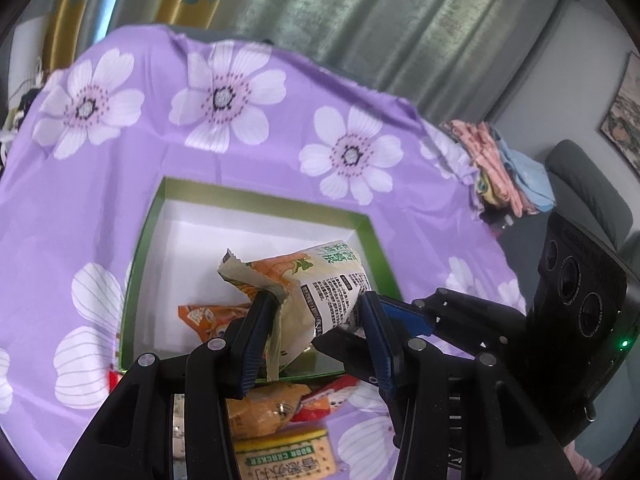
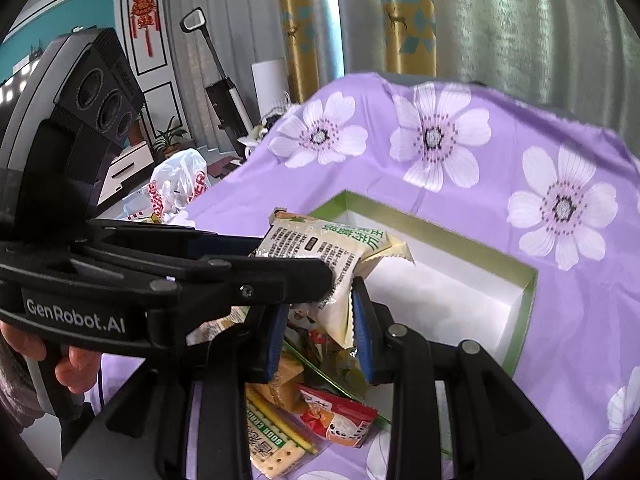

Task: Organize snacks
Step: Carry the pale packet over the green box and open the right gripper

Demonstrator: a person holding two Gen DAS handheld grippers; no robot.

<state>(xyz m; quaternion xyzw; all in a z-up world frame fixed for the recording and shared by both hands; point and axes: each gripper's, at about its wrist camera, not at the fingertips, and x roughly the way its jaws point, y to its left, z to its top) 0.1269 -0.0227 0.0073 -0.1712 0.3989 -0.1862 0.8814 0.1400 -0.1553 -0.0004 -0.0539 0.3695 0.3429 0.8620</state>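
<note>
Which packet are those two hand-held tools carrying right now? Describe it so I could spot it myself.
Start at the table under the purple flowered cloth, then find the green-rimmed white box on it. Held over that box between the left tool and right tool is the cream snack packet: printed with green characters and carrots, it is the only one lifted off the cloth.

Open box (image 1: 256, 200) sits mid-frame on the worktop (image 1: 120, 184); one snack packet (image 1: 208, 316) lies inside at its lower left. The held pouch (image 1: 320, 280) hangs over it. Cracker pack (image 1: 288, 456) and other snacks lie below the box, bottom centre.
</note>
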